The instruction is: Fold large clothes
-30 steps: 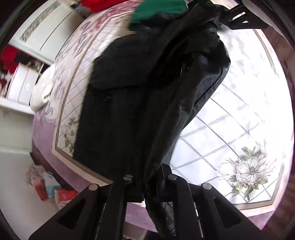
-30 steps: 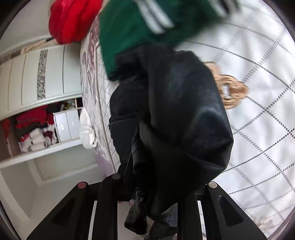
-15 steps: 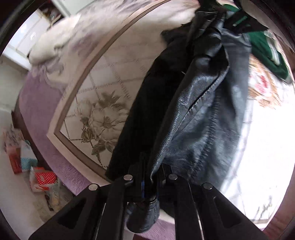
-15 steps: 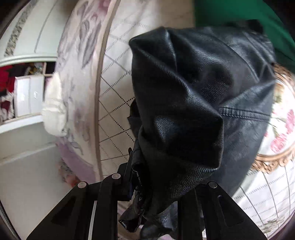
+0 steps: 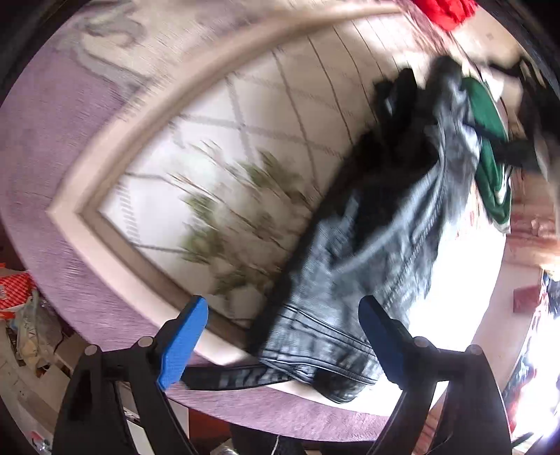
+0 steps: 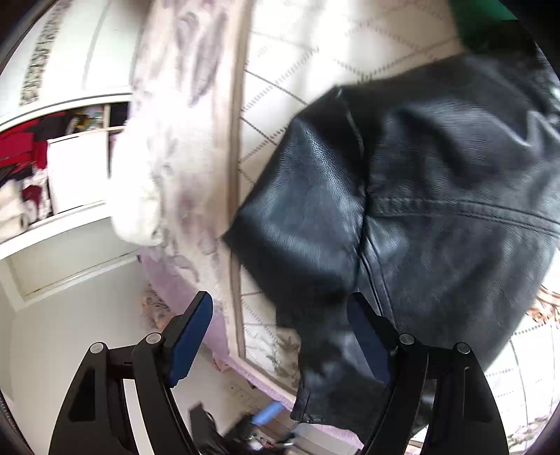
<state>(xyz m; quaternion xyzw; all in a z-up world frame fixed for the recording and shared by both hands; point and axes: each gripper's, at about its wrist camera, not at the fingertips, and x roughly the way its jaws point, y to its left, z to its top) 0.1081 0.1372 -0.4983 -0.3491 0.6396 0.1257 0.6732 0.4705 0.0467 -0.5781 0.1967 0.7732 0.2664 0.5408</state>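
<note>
In the left wrist view, we see our left gripper [image 5: 280,336] with its blue-padded fingers [image 5: 182,343] standing wide; they have just been opening. The hem of the black leather jacket [image 5: 367,245] lies between them on the bed [image 5: 70,175], but neither pad presses on it. The jacket stretches away from us across the quilted bedspread [image 5: 245,115] with its floral print, toward a green garment [image 5: 490,154] at its far end. A red garment [image 5: 451,10] shows at the top edge. The picture is blurred.

In the right wrist view, our right gripper [image 6: 280,339] also has its fingers [image 6: 189,339] spread wide, freshly opened. A fold of the jacket [image 6: 420,210] lies over the bedspread [image 6: 280,52] near the bed's edge, its lower corner reaching between the fingers and partly hiding the right-hand one; we see no squeeze on it. A wardrobe [image 6: 66,52] with open shelves stands left, beyond the bed.
</note>
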